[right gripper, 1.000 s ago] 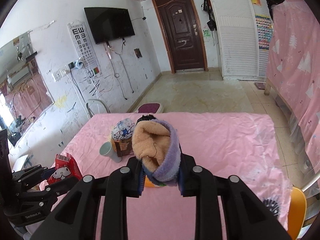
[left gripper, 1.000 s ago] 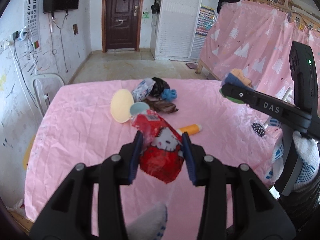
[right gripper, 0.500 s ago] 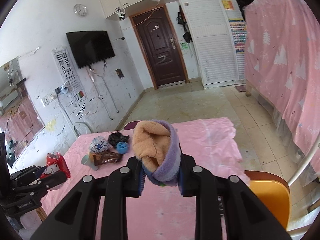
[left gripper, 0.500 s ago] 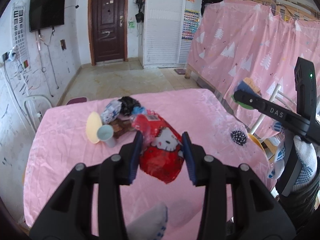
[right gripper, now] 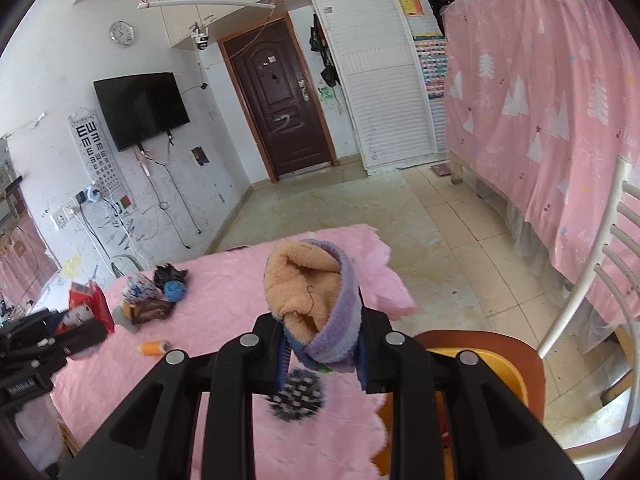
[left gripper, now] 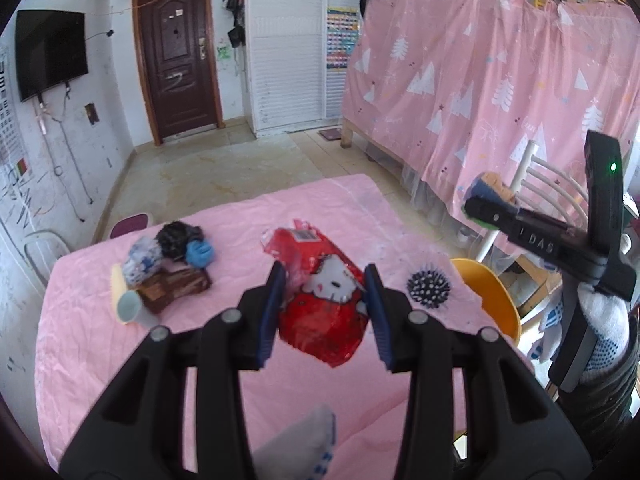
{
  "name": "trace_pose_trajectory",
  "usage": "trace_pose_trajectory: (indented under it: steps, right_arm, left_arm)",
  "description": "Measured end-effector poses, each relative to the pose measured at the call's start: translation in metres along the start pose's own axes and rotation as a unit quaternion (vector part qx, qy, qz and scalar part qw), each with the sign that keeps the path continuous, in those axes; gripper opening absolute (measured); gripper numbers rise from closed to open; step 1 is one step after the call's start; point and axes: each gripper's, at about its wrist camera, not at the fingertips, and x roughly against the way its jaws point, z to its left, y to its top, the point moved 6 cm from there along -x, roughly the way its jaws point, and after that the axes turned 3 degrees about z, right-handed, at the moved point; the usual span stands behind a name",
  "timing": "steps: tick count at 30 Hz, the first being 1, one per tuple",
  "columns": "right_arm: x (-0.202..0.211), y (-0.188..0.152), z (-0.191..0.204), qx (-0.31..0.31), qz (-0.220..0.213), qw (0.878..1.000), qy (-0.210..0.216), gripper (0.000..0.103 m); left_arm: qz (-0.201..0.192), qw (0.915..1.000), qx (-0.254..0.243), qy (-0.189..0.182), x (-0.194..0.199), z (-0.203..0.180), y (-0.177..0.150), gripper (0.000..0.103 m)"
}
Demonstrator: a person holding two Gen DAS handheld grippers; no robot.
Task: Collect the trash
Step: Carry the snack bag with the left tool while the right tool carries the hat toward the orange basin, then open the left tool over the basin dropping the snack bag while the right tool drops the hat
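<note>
Orange tube [right gripper: 153, 347]: right view only.

Two wrist views above one pink table [left gripper: 224, 216]

Your left claw [left gripper: 324, 304] is filled by the red snack bag [left gripper: 320, 312], and your right claw [right gripper: 320, 344] by the rolled sock [right gripper: 316, 300], so neither has a free gap. In the left wrist view, bare pink tabletop [left gripper: 100, 360] lies open at lower left and along the far edge at upper centre. The trash pile [left gripper: 168, 264] blocks the left of centre. The spiky black ball [left gripper: 428, 286] sits at the right edge, just beside the yellow chair [left gripper: 488, 300]. In the right wrist view, an orange tube [right gripper: 154, 347] lies at left of centre.
</note>
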Motion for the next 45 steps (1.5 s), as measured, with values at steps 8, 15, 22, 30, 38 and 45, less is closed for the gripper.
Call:
trace_pose_trajectory:
  steps: [8, 15, 22, 30, 38, 45]
  right_arm:
    - [0.005, -0.02, -0.051, -0.035, 0.007, 0.999, -0.018, 0.015]
    - [0.01, -0.024, -0.085, -0.072, 0.002, 0.997, -0.029, 0.015]
    - [0.013, -0.023, -0.104, -0.094, -0.003, 0.995, -0.041, 0.015]
    - [0.014, -0.024, -0.117, -0.108, -0.006, 0.993, -0.045, 0.015]
    - [0.008, -0.026, -0.11, -0.109, 0.004, 0.993, -0.042, 0.016]
    - [0.004, -0.026, -0.104, -0.107, 0.01, 0.993, -0.041, 0.033]
  left_arm:
    - [0.01, 0.9987, -0.04, -0.03, -0.023, -0.057, 0.02, 0.038]
    - [0.025, 0.9952, -0.068, -0.066, -0.049, -0.102, 0.03, 0.038]
    - [0.045, 0.9841, -0.085, -0.149, -0.066, -0.146, 0.035, 0.038]
    - [0.045, 0.9744, -0.092, -0.2, -0.073, -0.181, 0.043, 0.048]
    - [0.05, 0.9761, -0.079, -0.196, -0.077, -0.175, 0.043, 0.055]
    - [0.039, 0.9795, -0.063, -0.187, -0.066, -0.155, 0.043, 0.055]
